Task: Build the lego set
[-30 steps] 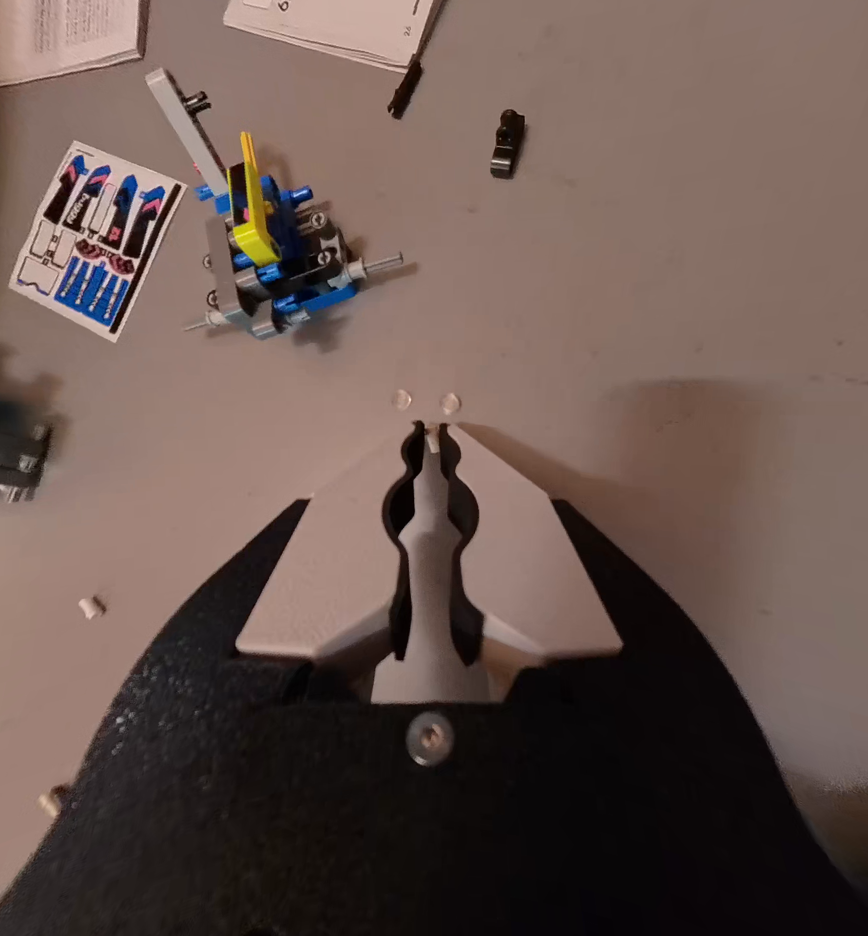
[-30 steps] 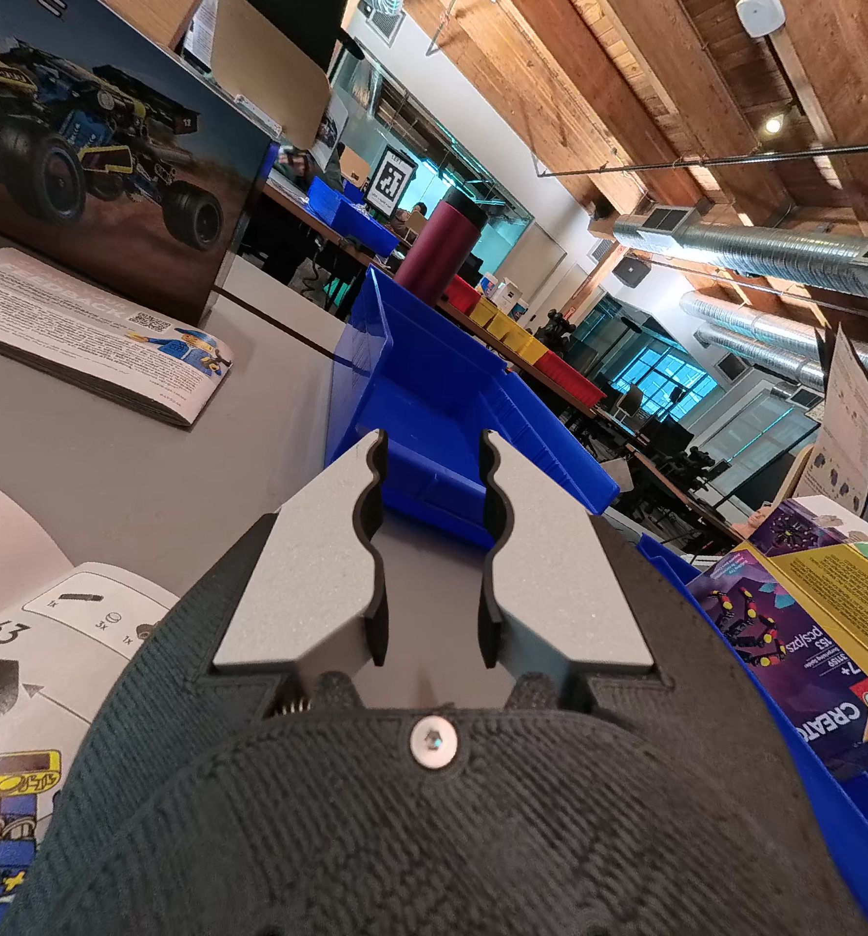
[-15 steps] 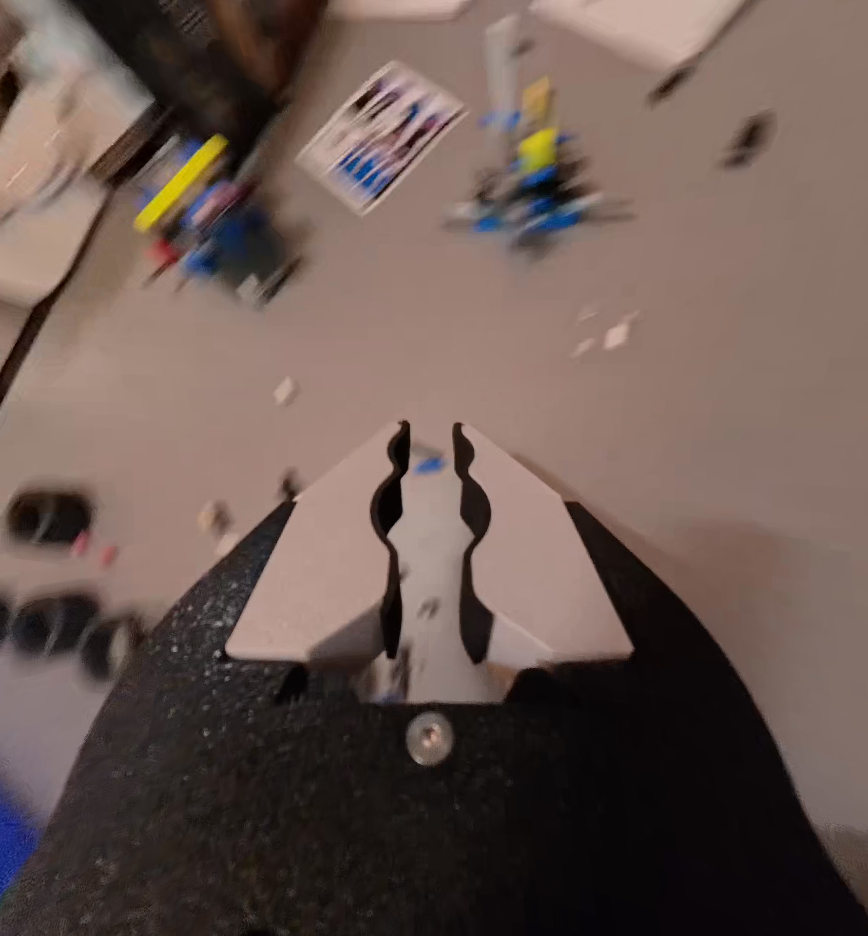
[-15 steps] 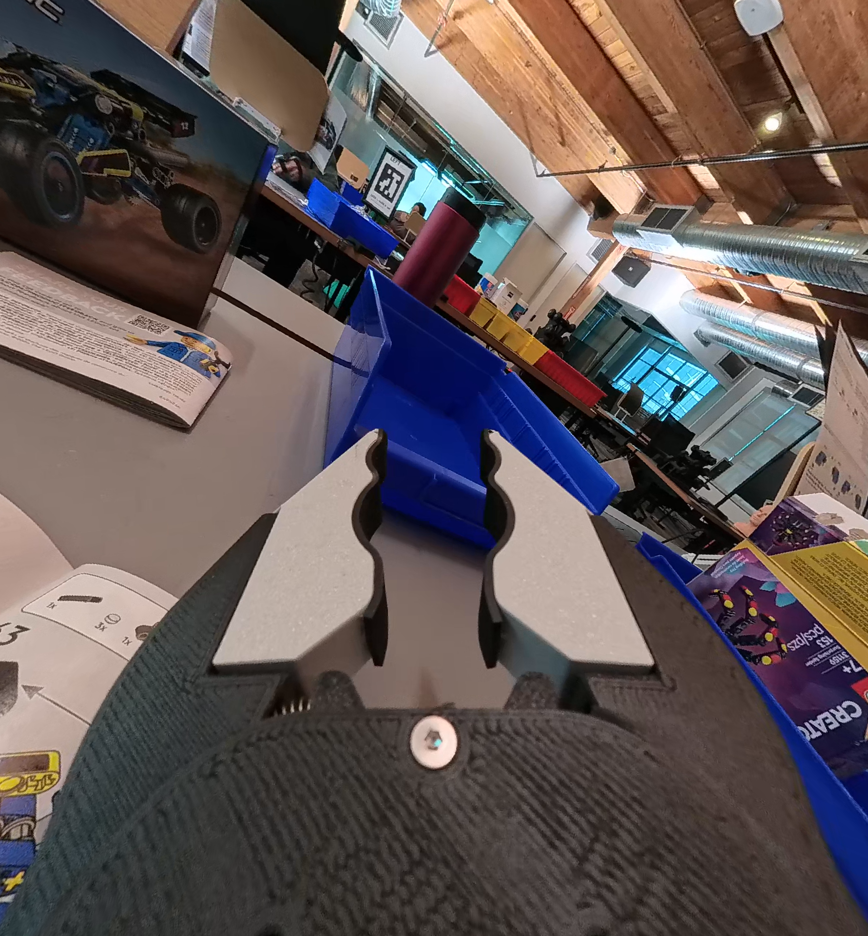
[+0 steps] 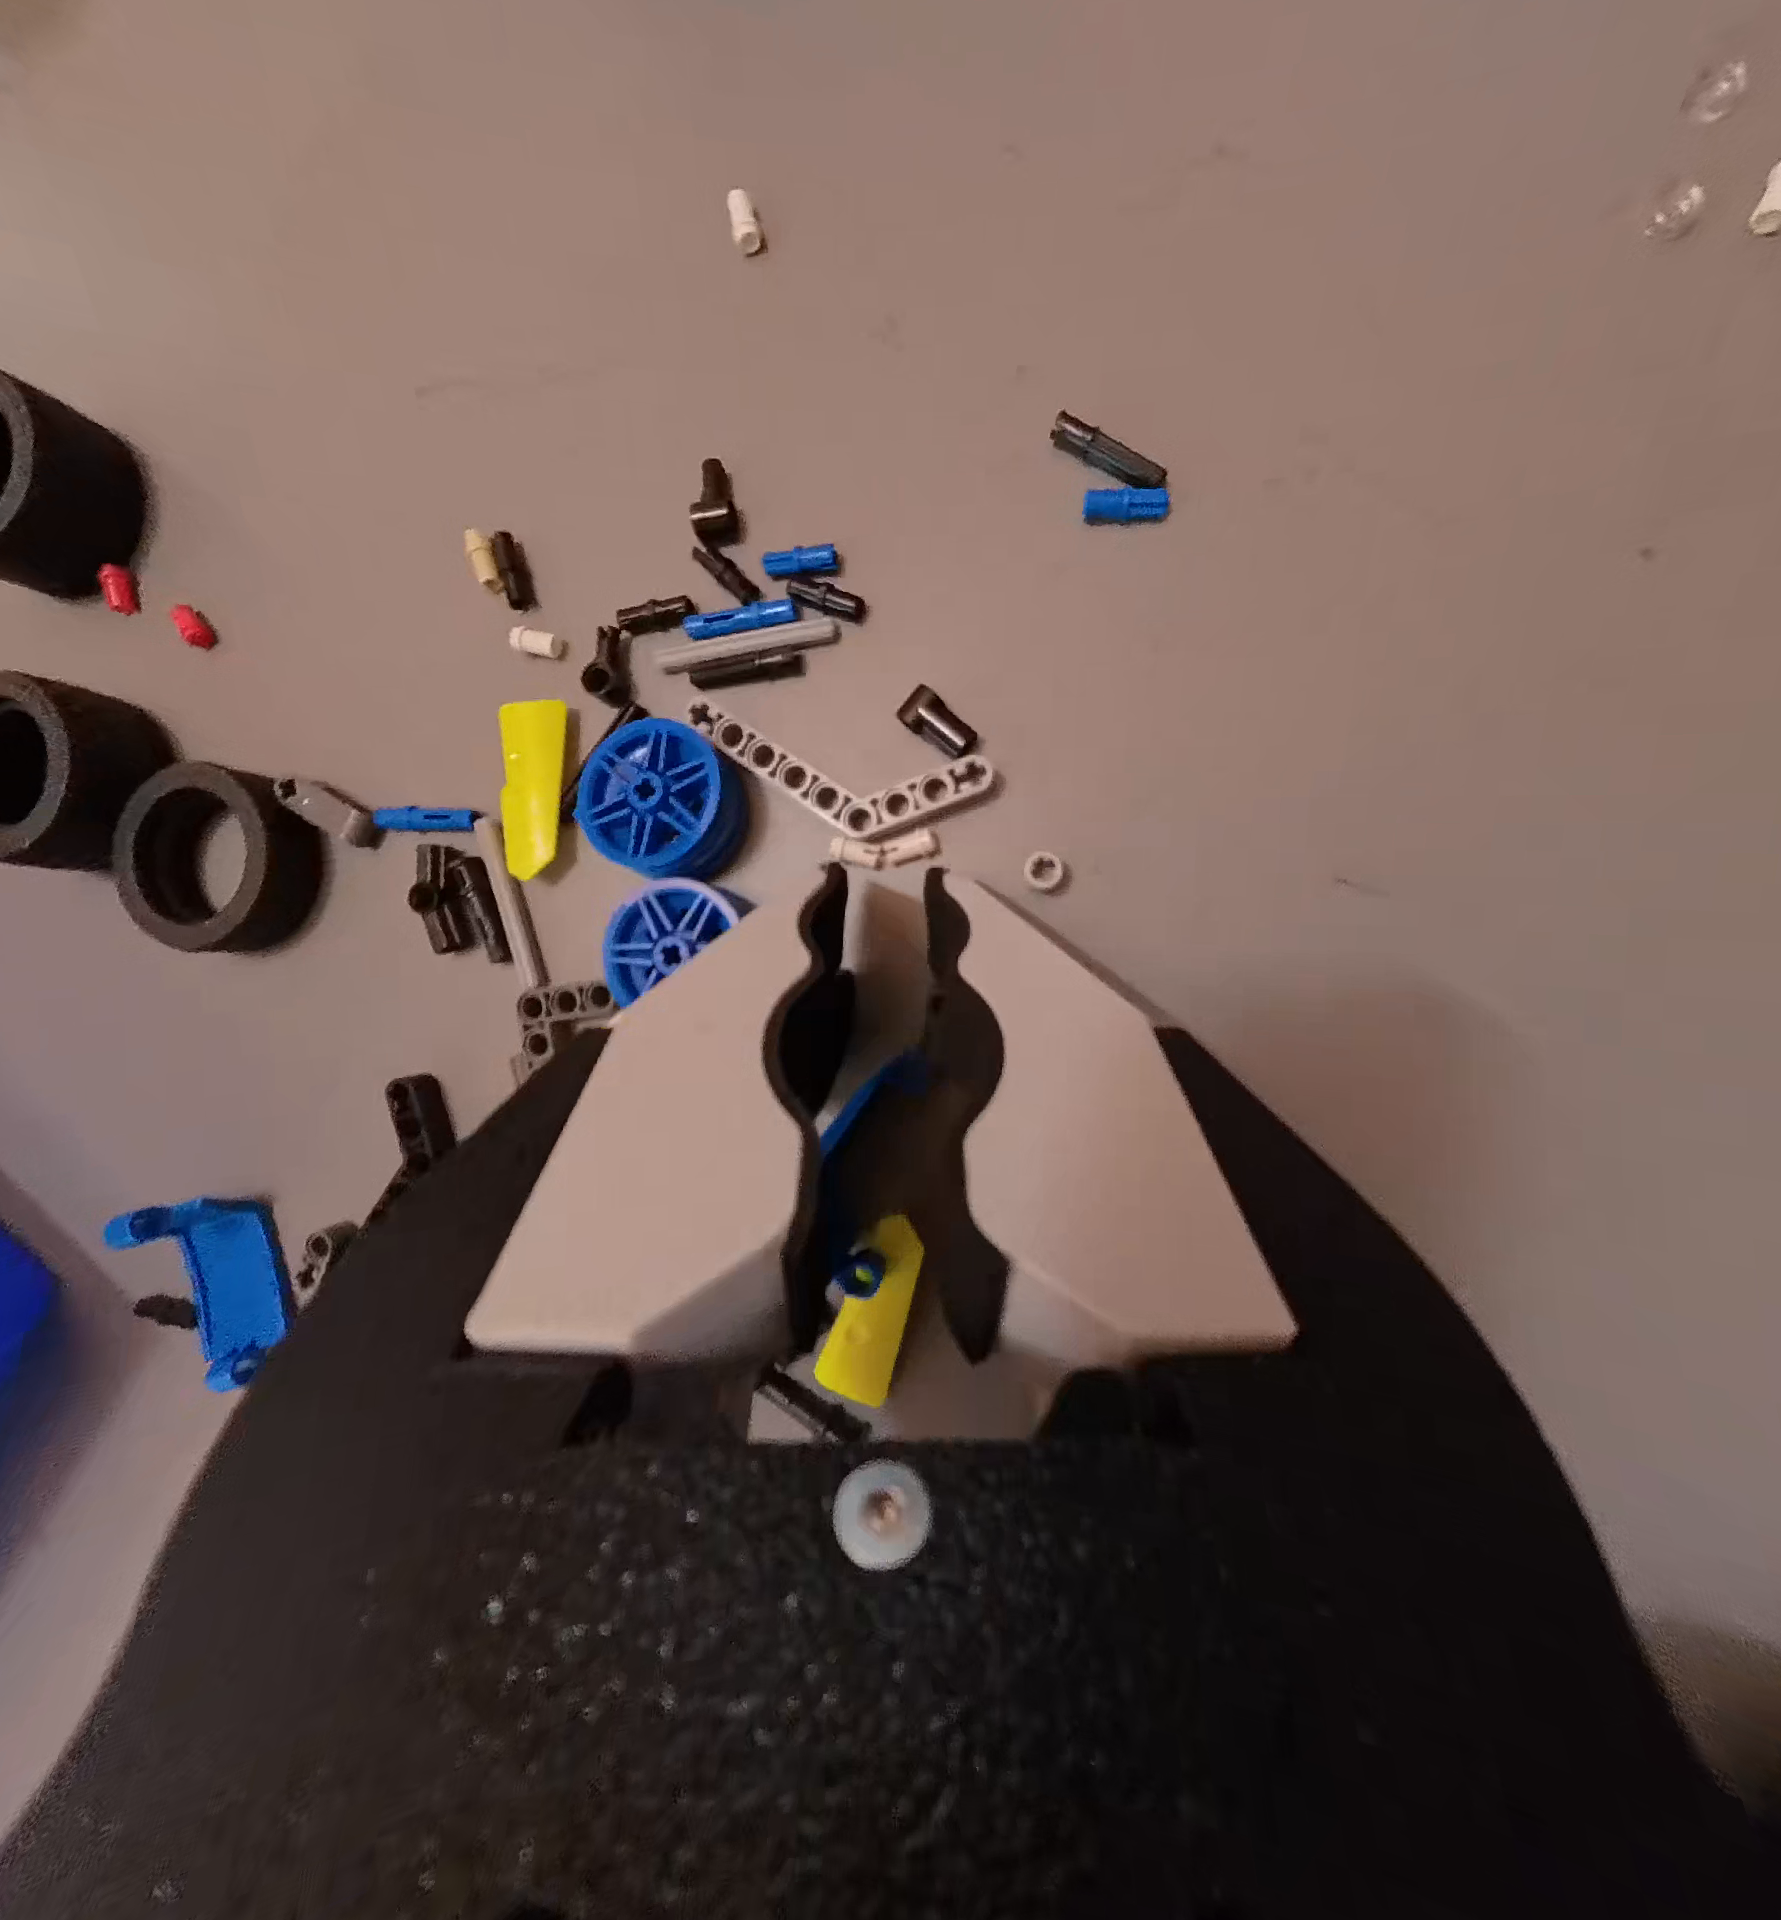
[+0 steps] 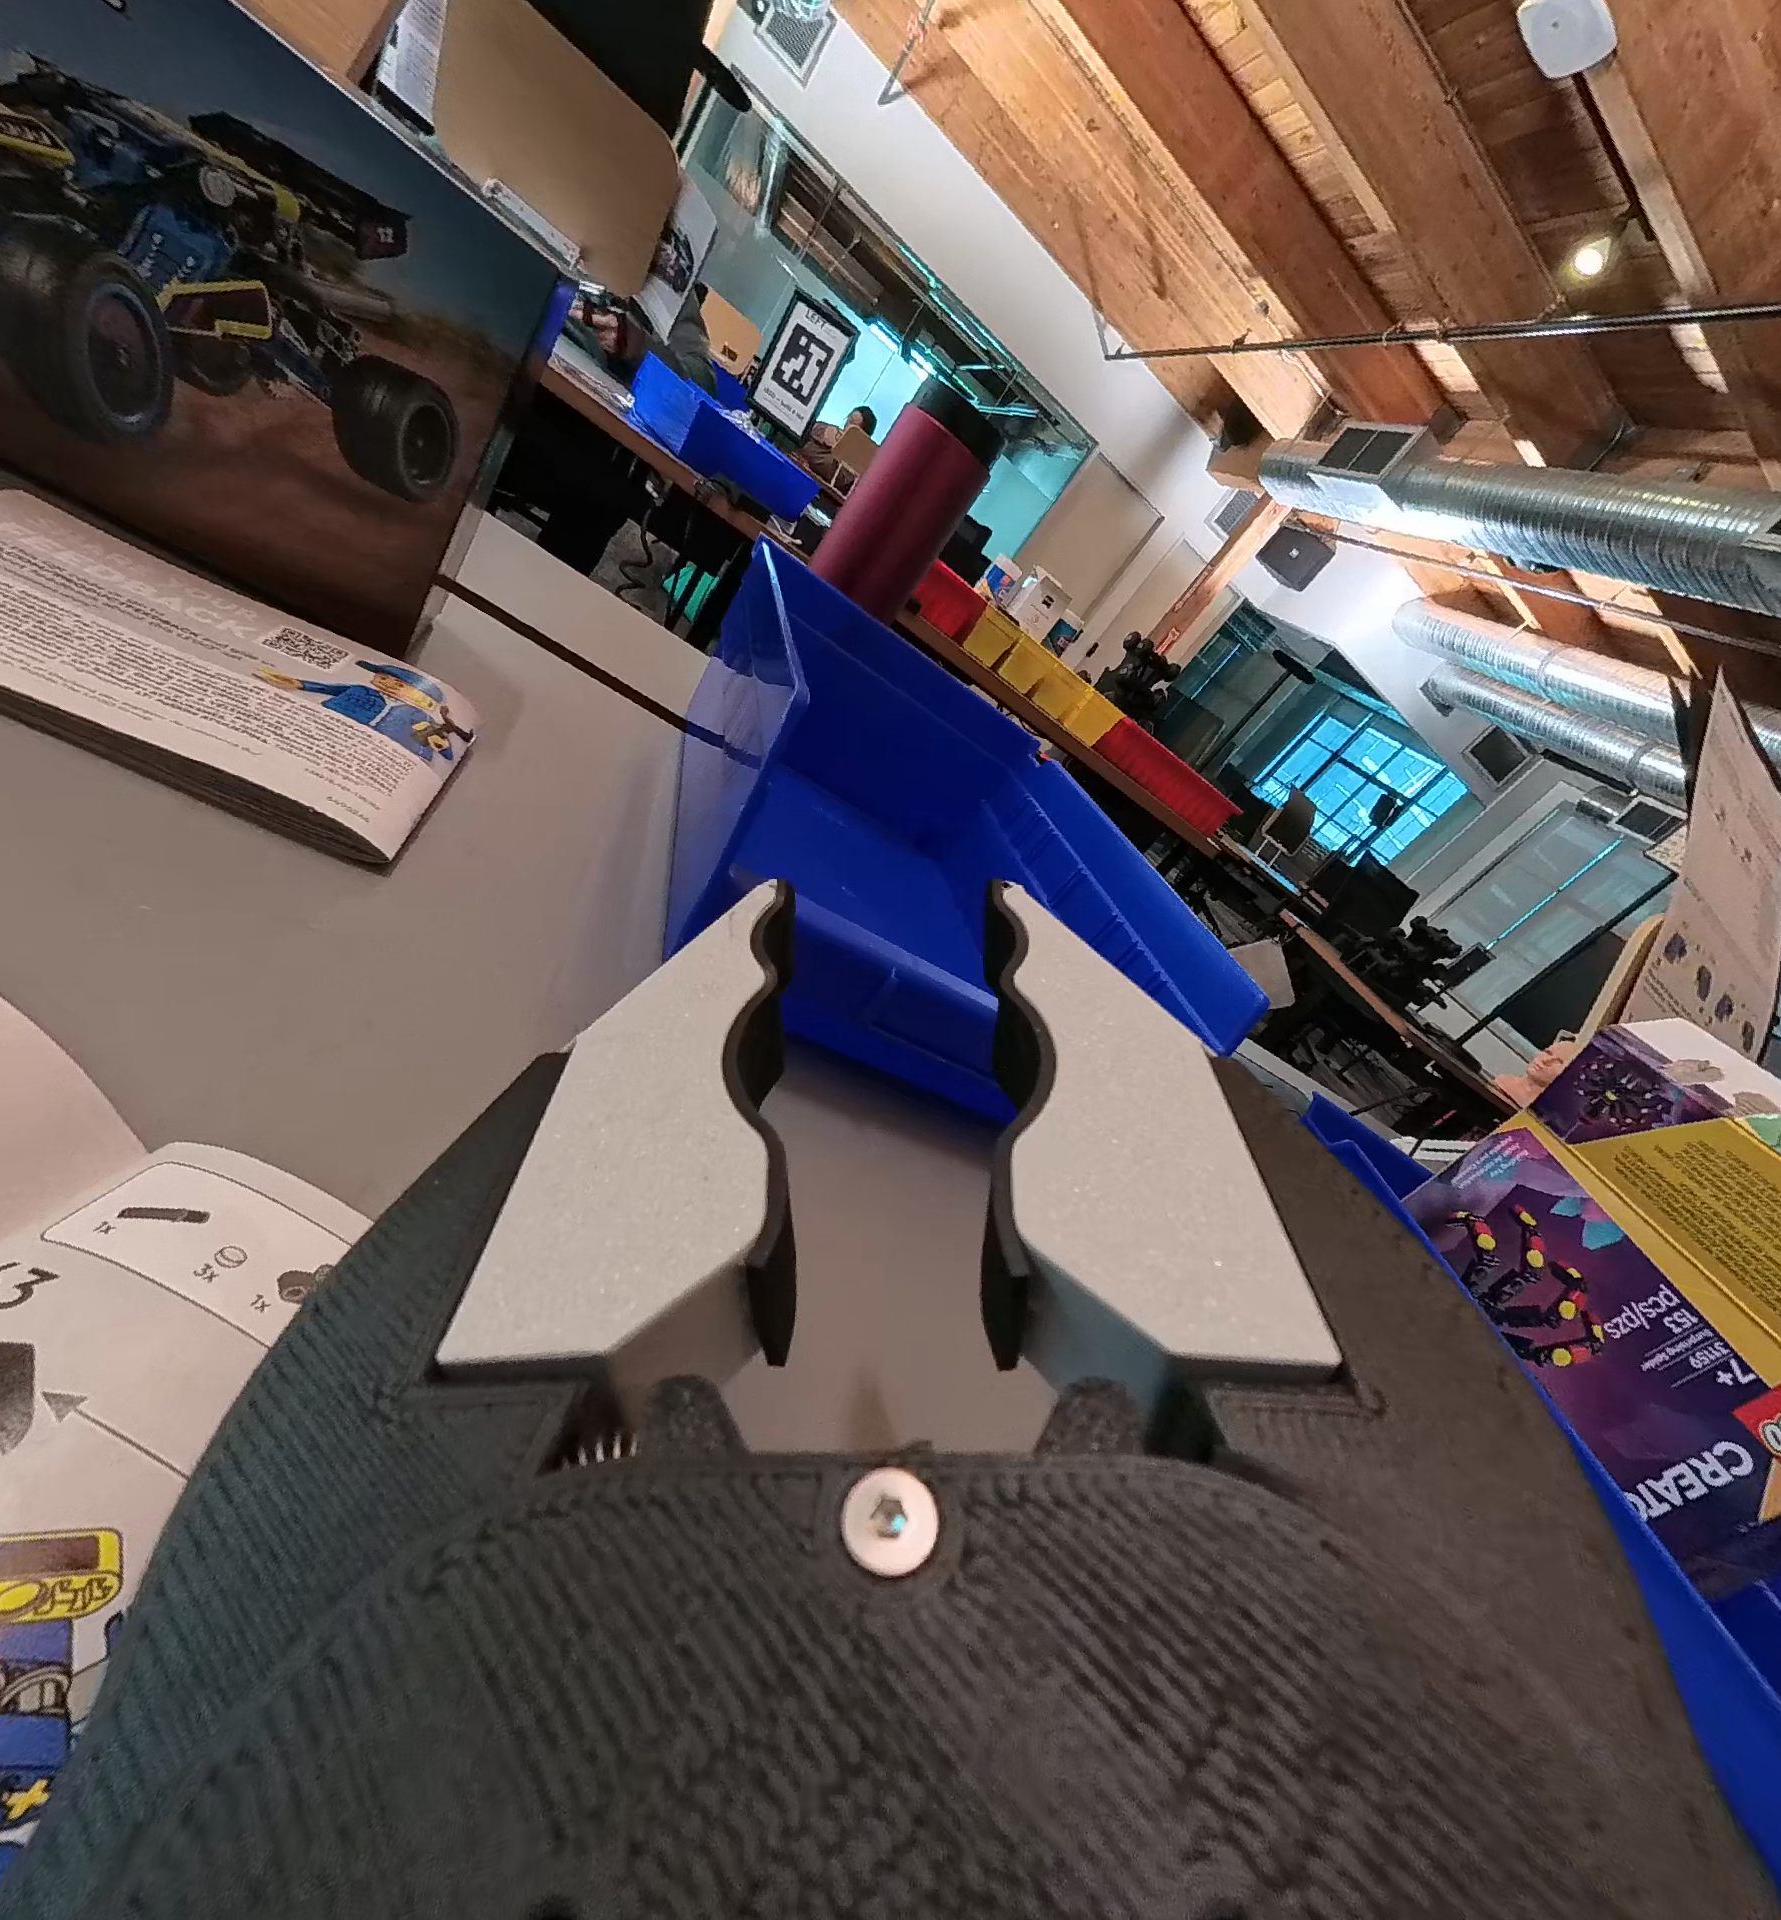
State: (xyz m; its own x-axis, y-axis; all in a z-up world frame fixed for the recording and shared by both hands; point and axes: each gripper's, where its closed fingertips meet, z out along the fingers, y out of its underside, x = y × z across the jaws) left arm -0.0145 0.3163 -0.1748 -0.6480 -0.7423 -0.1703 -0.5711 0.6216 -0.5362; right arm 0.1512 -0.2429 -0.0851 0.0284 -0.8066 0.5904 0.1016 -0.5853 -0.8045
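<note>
Your left gripper (image 5: 881, 883) now hangs with jaws narrowly parted and empty over the loose parts, having swung off the half-built model, which is gone from view. Just ahead lie a tan pin (image 5: 884, 849), a grey beam (image 5: 844, 774) and blue rims (image 5: 655, 797); tyres (image 5: 211, 857) sit toward the tabletop's left edge. So you're picking the next piece. Your right gripper (image 6: 888, 914) stays wide, empty, beside the manual (image 6: 138, 1268).

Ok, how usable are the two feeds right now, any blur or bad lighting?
Left wrist view: dim and warm-tinted, slight motion blur at the edges, the black rubber tyres soft, a shadow right of the tongs. Right wrist view: sharp, daylit, wide-angle bending around the blue plastic bin.
</note>
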